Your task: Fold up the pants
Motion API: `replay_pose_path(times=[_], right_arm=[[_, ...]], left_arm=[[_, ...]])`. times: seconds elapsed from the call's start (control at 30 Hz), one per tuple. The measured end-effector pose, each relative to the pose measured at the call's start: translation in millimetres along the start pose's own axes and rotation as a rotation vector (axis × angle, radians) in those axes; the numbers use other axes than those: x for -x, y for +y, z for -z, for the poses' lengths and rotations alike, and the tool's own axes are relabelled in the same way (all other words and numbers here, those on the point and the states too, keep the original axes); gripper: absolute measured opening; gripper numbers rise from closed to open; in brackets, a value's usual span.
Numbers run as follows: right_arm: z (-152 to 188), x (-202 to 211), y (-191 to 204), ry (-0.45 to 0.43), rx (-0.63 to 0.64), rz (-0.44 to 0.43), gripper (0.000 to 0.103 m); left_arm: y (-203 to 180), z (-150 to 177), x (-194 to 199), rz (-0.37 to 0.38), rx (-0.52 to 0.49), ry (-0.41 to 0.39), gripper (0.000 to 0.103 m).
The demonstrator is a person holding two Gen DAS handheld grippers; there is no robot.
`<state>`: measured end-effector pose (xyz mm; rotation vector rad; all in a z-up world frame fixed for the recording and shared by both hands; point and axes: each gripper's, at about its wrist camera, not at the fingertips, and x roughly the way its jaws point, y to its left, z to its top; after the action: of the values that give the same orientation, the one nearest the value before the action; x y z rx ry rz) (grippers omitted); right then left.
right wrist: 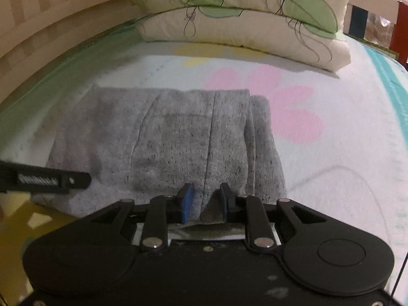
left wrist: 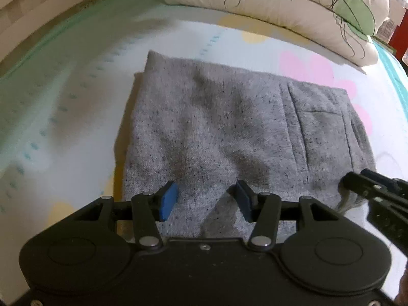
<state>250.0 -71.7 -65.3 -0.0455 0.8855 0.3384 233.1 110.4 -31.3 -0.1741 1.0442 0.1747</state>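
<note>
The one pair of grey pants (left wrist: 229, 132) lies folded into a compact rectangle on the flowered bed sheet (left wrist: 76, 102), before two stacked pillows (right wrist: 242, 20). The left gripper (left wrist: 206, 199) hangs over its near edge with jaws spread and empty; the right gripper (right wrist: 205, 200) has narrower jaws, apart, pinching nothing. The folding seems finished, so next both grippers should only withdraw.

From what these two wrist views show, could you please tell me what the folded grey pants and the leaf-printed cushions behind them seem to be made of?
The folded grey pants look like soft heathered knit, probably cotton fleece or jersey: matte, dark-flecked, with stitched pocket seams. The cream cushions with green leaf prints appear to be smooth woven cloth over soft filling, since they bulge and sag; the exact fibre cannot be told.
</note>
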Motion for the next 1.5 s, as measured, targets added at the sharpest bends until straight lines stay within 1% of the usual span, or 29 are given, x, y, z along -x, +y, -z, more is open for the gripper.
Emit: replay_pose_path(times=[0.07, 0.13, 0.3, 0.4, 0.53, 0.63, 0.77, 1.13, 1.5], right_arm=[[-0.1, 16.3, 2.1, -0.025, -0.015, -0.007, 0.023], [3.8, 33.9, 1.4, -0.050, -0.033, -0.009, 0.023], [16.4, 72.8, -2.2, -0.095, -0.061, -0.016, 0.024], [21.2, 89.8, -2.6, -0.102, -0.064, -0.010, 0.025], [30.9, 103.9, -3.4, -0.097, -0.079, -0.014, 0.025], [36.2, 106.1, -0.9, -0.094, -0.080, -0.016, 0.025], [41.9, 106.6, 2.8, -0.081, -0.080, -0.010, 0.025], [43.3, 102.6, 10.9, -0.067, -0.076, -0.003, 0.025], [44.3, 97.1, 13.1, -0.055, -0.077, 0.001, 0.025]], left_arm=[[2.4, 1.5, 10.7, -0.008, 0.012, -0.011, 0.056], [4.5, 6.7, 22.8, -0.032, 0.024, -0.026, 0.056], [3.7, 27.8, 48.1, -0.065, 0.021, -0.077, 0.056], [2.6, 38.0, 58.9, -0.069, 0.006, -0.108, 0.056], [-2.6, 50.6, 68.7, -0.086, -0.046, -0.147, 0.057], [-4.9, 59.0, 73.5, -0.081, -0.066, -0.169, 0.057], [-3.6, 64.2, 74.5, -0.062, -0.066, -0.171, 0.058], [3.3, 66.8, 73.5, -0.026, -0.011, -0.151, 0.058], [2.8, 67.3, 76.2, -0.020, -0.003, -0.158, 0.058]])
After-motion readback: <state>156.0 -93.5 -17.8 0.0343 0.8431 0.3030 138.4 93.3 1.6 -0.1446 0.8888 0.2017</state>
